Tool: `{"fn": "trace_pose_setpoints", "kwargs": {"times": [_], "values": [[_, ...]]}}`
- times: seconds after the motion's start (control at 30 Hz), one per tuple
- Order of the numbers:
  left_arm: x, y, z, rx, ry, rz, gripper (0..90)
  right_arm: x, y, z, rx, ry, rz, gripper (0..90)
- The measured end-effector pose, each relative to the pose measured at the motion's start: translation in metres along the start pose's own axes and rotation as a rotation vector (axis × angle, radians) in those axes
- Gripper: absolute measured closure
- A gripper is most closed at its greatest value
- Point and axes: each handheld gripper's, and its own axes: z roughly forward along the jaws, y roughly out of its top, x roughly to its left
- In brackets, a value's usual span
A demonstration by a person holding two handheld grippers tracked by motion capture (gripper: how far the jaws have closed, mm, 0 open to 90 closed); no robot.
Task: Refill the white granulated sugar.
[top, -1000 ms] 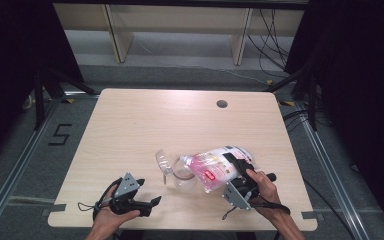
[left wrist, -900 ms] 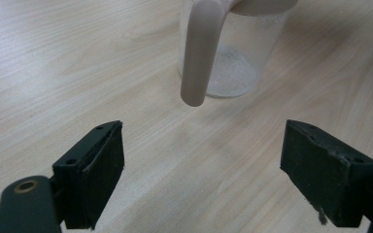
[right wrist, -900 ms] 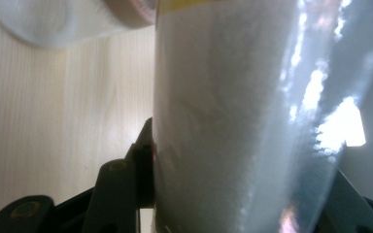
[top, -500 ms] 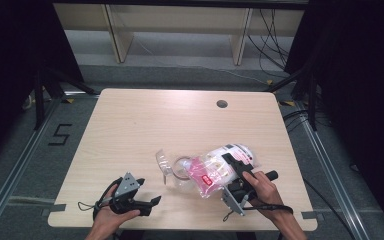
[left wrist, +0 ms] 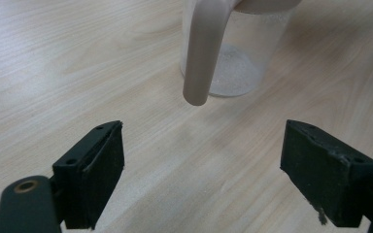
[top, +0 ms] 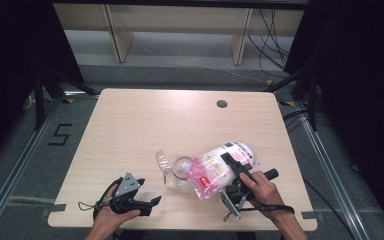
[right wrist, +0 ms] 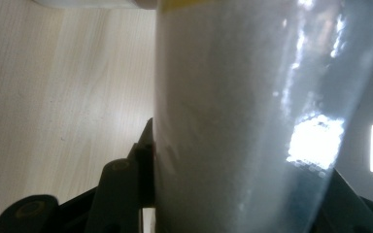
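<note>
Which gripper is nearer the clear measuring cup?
Right. The right gripper clamps the bag tilted over the clear measuring cup; the left gripper rests open on the table, short of its handle.

Our two black handheld grippers, left gripper (top: 152,201) and right gripper (top: 236,165), carry grey three-cornered plates, blocky black jaws, thin black trailing cables; our forearms are bare.

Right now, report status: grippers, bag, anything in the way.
Right gripper clamped on tilted plastic bag. Left gripper open, nothing held, facing clear jug. Nothing in the way.
</note>
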Motion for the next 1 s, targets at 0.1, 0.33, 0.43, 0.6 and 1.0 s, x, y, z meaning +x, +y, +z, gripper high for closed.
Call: {"fn": "trace_pose_setpoints", "kwargs": {"times": [0.1, 0.33, 0.43, 0.6, 1.0], "values": [[0.0005, -0.0001, 0.0001, 0.0, -0.002, 0.001, 15.5, 0.0015, -0.0007, 0.0007, -0.011, -0.028, 0.001, 55.4], [0.0001, 0.0, 0.0, 0.001, 0.004, 0.001, 15.5, -0.003, 0.0003, 0.0003, -0.02, -0.04, -0.058, 55.7], [0.0005, -0.0001, 0.0004, 0.0, 0.0, 0.003, 15.5, -0.0027, 0.0007, 0.0003, -0.014, -0.042, -0.069, 55.8], [0.0002, -0.0001, 0.0004, 0.0, 0.001, 0.0, 15.5, -0.0013, 0.0009, -0.0024, 0.001, -0.047, -0.059, 55.9], [0.0006, -0.0004, 0.0013, -0.001, -0.006, 0.0, 15.5, -0.0023, 0.0028, -0.0015, -0.003, -0.074, -0.175, 56.6]]}}
